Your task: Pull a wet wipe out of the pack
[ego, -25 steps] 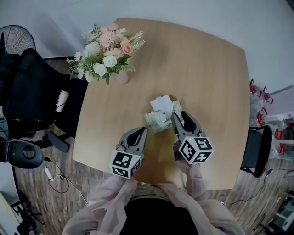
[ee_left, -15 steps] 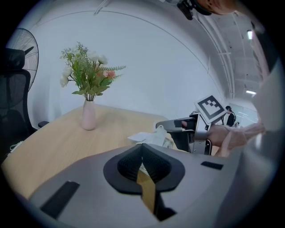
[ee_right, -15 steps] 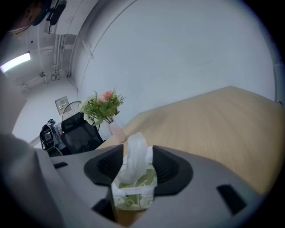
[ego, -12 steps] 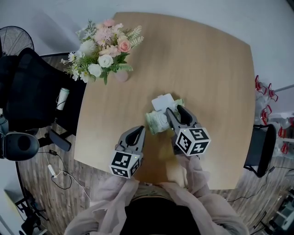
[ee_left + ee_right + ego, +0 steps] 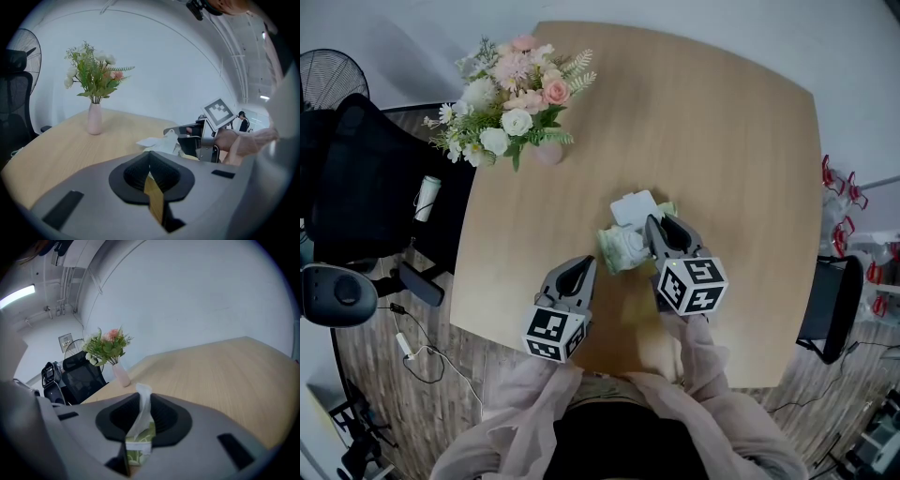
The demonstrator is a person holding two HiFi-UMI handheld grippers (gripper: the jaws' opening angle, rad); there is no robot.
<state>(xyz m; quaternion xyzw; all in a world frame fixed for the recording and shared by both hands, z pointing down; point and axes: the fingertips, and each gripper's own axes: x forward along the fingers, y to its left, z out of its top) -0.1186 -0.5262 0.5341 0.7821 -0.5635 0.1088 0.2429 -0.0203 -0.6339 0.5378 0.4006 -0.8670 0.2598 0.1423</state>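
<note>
Head view with both gripper views; task object and tongs at the moment of the grasp.

The pack lies on the tabletop near its middle. Its long axis runs roughly left to right, the right end a little farther away. The wet wipe stands upright out of the top of the pack, directly between the jaws of the right tongs.

Right tongs: the nearer of the two to the wipe, reaching over the right part of the pack from the near side and pointing away and downward. The jaws have just been closing; the pads now meet the wipe on both sides, so the wipe reads as pinched.

Left tongs: just beside the near-left end of the pack, apparently not touching it. They point away and slightly down; the jaw tips are together with nothing between them.

Judgement: the coming move is a pull along the wipe's upright line. Nothing pins the pack, so it may lift with the wipe unless the left tongs press it down.
</note>
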